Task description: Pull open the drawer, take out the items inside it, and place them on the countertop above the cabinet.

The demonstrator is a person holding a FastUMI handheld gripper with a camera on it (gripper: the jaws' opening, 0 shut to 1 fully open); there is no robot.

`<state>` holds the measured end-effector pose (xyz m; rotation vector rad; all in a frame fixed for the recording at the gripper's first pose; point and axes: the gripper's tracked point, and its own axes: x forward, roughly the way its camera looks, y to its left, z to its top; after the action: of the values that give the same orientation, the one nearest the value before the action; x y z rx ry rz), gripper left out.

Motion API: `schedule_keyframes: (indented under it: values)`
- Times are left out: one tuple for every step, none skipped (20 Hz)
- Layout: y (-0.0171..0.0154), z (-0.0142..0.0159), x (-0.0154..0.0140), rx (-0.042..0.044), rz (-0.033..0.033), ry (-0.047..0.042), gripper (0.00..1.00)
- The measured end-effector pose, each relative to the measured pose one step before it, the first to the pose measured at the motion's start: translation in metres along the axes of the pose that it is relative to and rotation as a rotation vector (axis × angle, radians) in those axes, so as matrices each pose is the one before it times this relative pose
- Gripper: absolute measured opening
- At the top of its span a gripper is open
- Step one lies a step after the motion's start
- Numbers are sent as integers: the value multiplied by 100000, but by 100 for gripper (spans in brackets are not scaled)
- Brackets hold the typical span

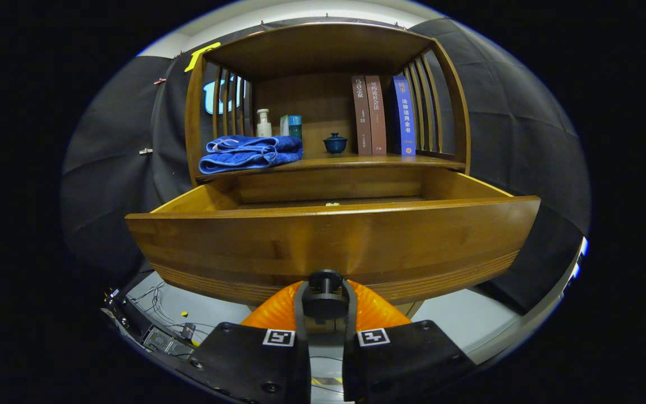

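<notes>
The wooden drawer [334, 241] stands pulled out toward me, its curved front filling the space just ahead of the fingers. My gripper [325, 297] is shut on the drawer's black round knob [325, 290], with an orange finger [275, 311] on either side of it. A small pale thing [332, 204] peeks over the drawer's front rim; the rest of the drawer's inside is hidden. Above the drawer lies the cabinet's countertop [356, 163].
On the countertop lie a folded blue towel [250, 151], a white pump bottle [263, 123], a teal box [292, 126], a dark blue lidded cup [335, 143] and three upright books [382, 115]. Slatted sides close the shelf. Cables and gear [160, 331] lie on the floor.
</notes>
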<state>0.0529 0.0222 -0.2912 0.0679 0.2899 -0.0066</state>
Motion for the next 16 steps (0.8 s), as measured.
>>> schedule_keyframes:
  values:
    - [61,-252,-27,-789,-311,477,26]
    - [-63,23,-32,-42,-92,-305,26]
    - [36,-65,-6,339,33,-171,26]
    - [26,-30,-14,-116,15,-196,26]
    - [9,20,6,-84,3,-416,26]
    - [-10,-15,-6,-35,249,-219,27]
    - [102,75,50,589,720,-97,39]
    - [-49,-175,-32,1350,547,241,51]
    - [-166,-17,-54,1159,-76,543,63]
    - [-128,-206,-125,1092,123,291,75]
    - [-132,760,-478,-67,-386,568,87]
    - [-365,-117,-335,747,189,-179,99]
    - [-205,613,-691,187,-149,-232,99]
    - [-186,884,-624,45,168,-1038,100]
    - [-160,1220,-799,-49,-83,-1764,100]
    - [-103,1332,-674,-202,49,-1903,100]
